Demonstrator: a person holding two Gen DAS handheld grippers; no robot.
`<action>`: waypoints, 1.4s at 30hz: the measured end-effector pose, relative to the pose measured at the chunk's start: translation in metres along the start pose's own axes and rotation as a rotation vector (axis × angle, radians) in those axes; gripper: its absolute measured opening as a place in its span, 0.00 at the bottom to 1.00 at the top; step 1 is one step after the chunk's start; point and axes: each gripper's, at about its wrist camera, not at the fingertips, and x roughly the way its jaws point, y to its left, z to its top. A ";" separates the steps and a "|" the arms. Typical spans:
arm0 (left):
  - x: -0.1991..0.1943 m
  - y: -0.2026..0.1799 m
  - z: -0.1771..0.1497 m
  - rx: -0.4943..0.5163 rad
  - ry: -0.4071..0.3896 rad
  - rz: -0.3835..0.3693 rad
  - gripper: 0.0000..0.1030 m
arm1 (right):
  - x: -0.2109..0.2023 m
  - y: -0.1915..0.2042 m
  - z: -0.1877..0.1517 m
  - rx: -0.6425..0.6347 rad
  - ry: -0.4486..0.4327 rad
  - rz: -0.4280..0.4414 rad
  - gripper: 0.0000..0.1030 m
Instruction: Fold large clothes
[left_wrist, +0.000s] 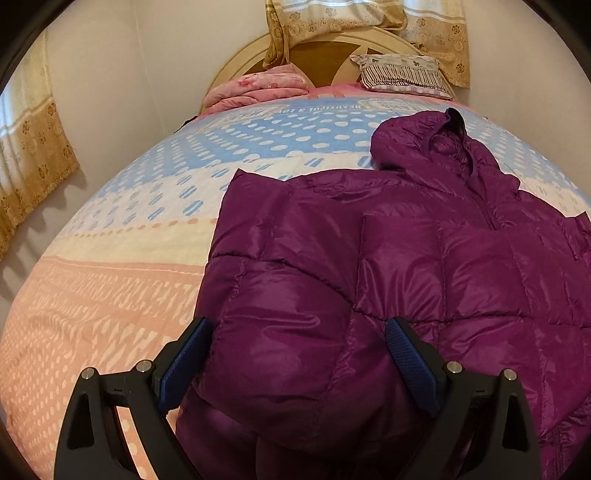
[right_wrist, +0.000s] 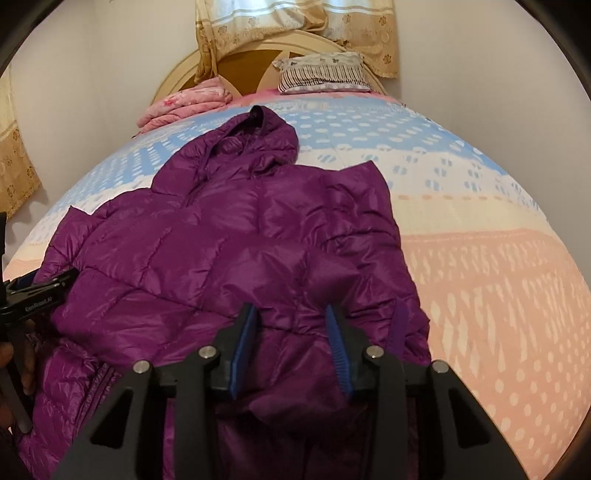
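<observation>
Your purple hooded down jacket (right_wrist: 229, 236) lies on the dotted bedspread (left_wrist: 110, 258), pillow (left_wrist: 402, 72) beyond; your left gripper (left_wrist: 295, 339) spread wide, right gripper (right_wrist: 291, 325) part open, both astride puffed fabric; "GenRobot.AI" on left gripper

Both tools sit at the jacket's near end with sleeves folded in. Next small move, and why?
Probably close both tools on the hem. The left tool and right tool each straddle puffy fabric of the jacket with pads apart, and the hood lies far up the bed, ready for a lengthwise fold.
</observation>
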 end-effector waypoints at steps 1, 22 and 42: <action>0.001 0.000 -0.001 -0.001 0.003 -0.001 0.93 | 0.002 0.000 0.000 0.001 0.003 0.000 0.40; 0.007 0.003 -0.004 -0.013 0.031 -0.024 0.94 | 0.018 0.003 -0.004 -0.002 0.048 -0.026 0.40; 0.070 0.015 0.053 -0.088 0.105 -0.024 0.94 | 0.077 -0.040 0.069 0.164 0.034 -0.170 0.39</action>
